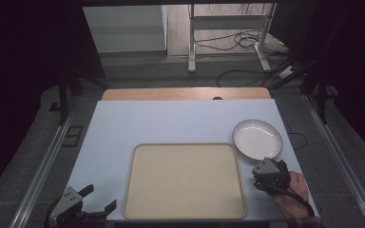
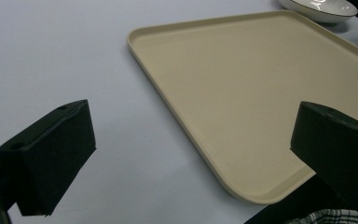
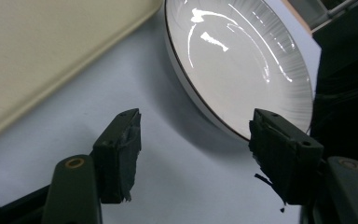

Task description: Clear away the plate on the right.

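Note:
A beige tray (image 1: pixel 184 180) lies flat near the table's front edge, with nothing on it. To its upper right sits a white ribbed plate (image 1: pixel 257 138) with a dark rim. My right gripper (image 1: pixel 270 167) hovers just in front of the plate, jaws open; in the right gripper view the plate (image 3: pixel 242 65) lies right beyond the open fingertips (image 3: pixel 121 149), one jaw over its near rim. My left gripper (image 1: pixel 97 197) rests at the front left corner, open and empty, beside the tray (image 2: pixel 261 93). The plate's edge (image 2: pixel 319 9) shows far off in the left gripper view.
A pale blue mat (image 1: pixel 171 123) covers the table; a wooden strip (image 1: pixel 185 93) shows at its far edge. Beyond stand a desk frame (image 1: pixel 228 38) and cables on the floor (image 1: pixel 247 71). Metal rails (image 1: pixel 43 166) run along both sides.

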A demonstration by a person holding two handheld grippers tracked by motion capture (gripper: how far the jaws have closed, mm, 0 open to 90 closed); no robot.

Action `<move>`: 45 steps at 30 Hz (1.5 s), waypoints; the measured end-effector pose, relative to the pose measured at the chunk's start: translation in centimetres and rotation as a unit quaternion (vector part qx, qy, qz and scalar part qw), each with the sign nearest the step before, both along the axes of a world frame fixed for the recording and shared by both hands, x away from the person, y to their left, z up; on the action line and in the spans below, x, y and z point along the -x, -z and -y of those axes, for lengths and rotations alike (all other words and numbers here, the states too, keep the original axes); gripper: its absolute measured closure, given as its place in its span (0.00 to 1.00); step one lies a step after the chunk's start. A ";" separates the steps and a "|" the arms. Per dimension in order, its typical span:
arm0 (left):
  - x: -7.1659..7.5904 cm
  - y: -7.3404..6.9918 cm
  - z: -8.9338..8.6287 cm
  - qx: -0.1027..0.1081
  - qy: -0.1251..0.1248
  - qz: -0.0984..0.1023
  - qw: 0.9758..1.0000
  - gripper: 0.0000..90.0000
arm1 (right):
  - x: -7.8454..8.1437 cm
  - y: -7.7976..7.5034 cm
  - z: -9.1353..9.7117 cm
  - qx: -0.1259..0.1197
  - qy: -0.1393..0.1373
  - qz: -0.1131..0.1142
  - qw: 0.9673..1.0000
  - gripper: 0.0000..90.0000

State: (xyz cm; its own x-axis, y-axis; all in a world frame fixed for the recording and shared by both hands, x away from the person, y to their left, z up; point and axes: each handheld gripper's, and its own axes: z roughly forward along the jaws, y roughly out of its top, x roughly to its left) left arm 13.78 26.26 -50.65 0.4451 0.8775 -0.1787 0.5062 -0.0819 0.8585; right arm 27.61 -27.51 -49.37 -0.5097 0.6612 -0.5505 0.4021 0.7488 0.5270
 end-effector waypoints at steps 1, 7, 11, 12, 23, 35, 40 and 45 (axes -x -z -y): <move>0.0 0.0 0.0 0.000 0.000 0.000 1.000 0.00 | 0.0 0.0 0.0 0.000 0.000 0.000 1.000 0.39; 0.0 0.0 0.0 0.000 0.000 -0.001 1.000 0.00 | -0.7 0.7 -0.7 0.068 -0.017 0.014 0.997 0.42; 0.0 0.0 0.0 -0.001 0.000 -0.002 1.000 0.00 | -1.1 1.1 -1.1 0.116 -0.025 0.025 0.993 0.41; 0.0 0.0 0.0 -0.002 0.000 -0.002 1.000 0.00 | -1.1 1.3 -1.2 0.124 -0.028 0.026 0.992 0.42; -0.1 0.0 0.1 -0.004 0.000 -0.003 1.000 0.00 | -2.0 2.4 -2.1 0.204 -0.058 0.046 0.976 0.50; -0.1 0.0 0.1 -0.005 0.002 -0.004 1.000 0.00 | -2.9 3.5 -3.0 0.260 -0.079 0.048 0.961 0.61; -0.1 0.0 0.1 -0.007 0.002 -0.004 1.000 0.00 | -3.3 3.8 -3.3 0.285 -0.089 0.052 0.953 0.66; -0.1 0.0 0.1 -0.007 0.003 -0.004 1.000 0.00 | -3.6 4.3 -3.6 0.313 -0.101 0.057 0.943 0.71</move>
State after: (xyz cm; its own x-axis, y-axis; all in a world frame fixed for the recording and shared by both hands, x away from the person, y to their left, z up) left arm 13.88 26.12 -50.66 0.4487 0.8773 -0.1705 0.5125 -0.0963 0.8533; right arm 31.21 -23.92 -53.70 -0.5050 0.0853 -0.8589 0.1859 0.9825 -0.0117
